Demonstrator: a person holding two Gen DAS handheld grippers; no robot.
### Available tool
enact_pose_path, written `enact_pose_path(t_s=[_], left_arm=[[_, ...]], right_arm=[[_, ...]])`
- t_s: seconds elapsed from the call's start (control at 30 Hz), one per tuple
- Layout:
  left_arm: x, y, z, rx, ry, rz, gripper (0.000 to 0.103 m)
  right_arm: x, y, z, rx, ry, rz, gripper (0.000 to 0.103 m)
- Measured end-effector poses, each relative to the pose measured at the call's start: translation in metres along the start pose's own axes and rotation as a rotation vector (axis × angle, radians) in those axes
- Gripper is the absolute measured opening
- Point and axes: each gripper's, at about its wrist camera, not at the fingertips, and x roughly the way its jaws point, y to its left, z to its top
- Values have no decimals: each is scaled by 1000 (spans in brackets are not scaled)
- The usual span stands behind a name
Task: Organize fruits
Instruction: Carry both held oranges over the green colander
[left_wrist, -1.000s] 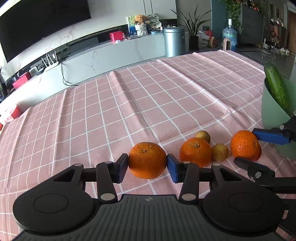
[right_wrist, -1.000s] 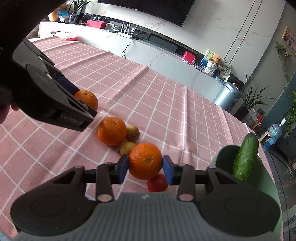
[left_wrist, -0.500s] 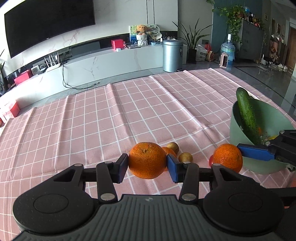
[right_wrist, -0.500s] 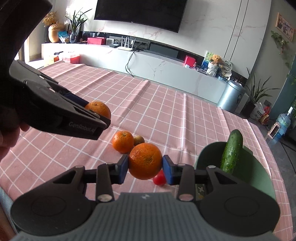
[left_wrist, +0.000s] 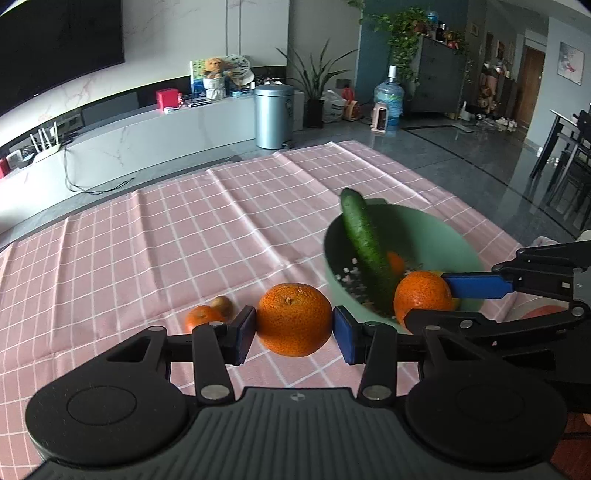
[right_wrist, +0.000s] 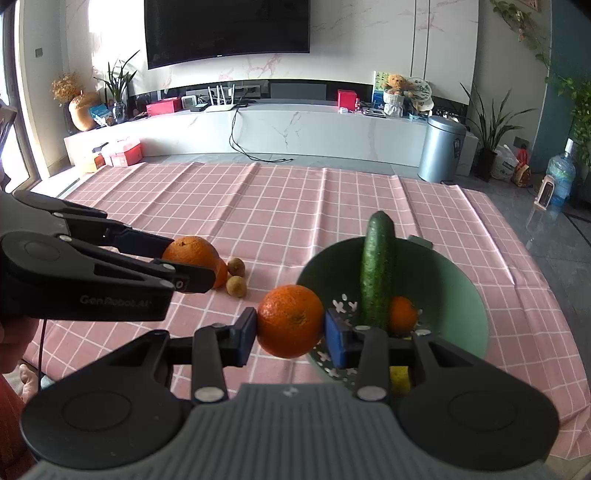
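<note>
The left gripper (left_wrist: 294, 329) clamps an orange (left_wrist: 294, 319) above the pink cloth (left_wrist: 184, 229); its side reads "GenRobot.AI" in the right wrist view. The right gripper (right_wrist: 290, 332) clamps a second orange (right_wrist: 290, 320) at the near left rim of the green bowl (right_wrist: 465, 295), which holds a cucumber (right_wrist: 376, 269).

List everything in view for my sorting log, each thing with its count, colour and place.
orange in left gripper: one, orange, clamped between the pads above the cloth
orange in right gripper: one, orange, clamped at the bowl's near rim
loose orange: one, orange, on the cloth
small brown fruits: two, tan, beside the loose orange
bowl: one, pale green, on the cloth
cucumber: one, dark green, leaning in the bowl
orange in bowl: one, orange, beside the cucumber
tablecloth: one, pink checked
left gripper: black, blue pads
right gripper: black, blue pads
</note>
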Motion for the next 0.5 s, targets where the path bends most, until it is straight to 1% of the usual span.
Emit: enact_pose_path(t_s=[0.1,0.23,0.33,0.5], left_arm=[[5,-16,11,50,2,-44,51],[20,-37,22,133,23,-99,51],[38,-46,29,148,70,-149,51],[70,-49,33,136,182,-256,51]], right_arm=[[-10,-23,-2,39,17,11,36],[-14,-54,-5,102,69,35,37],[-10,-76,-7,166,111,49,37],[9,-105,-9,280,185,127,37]])
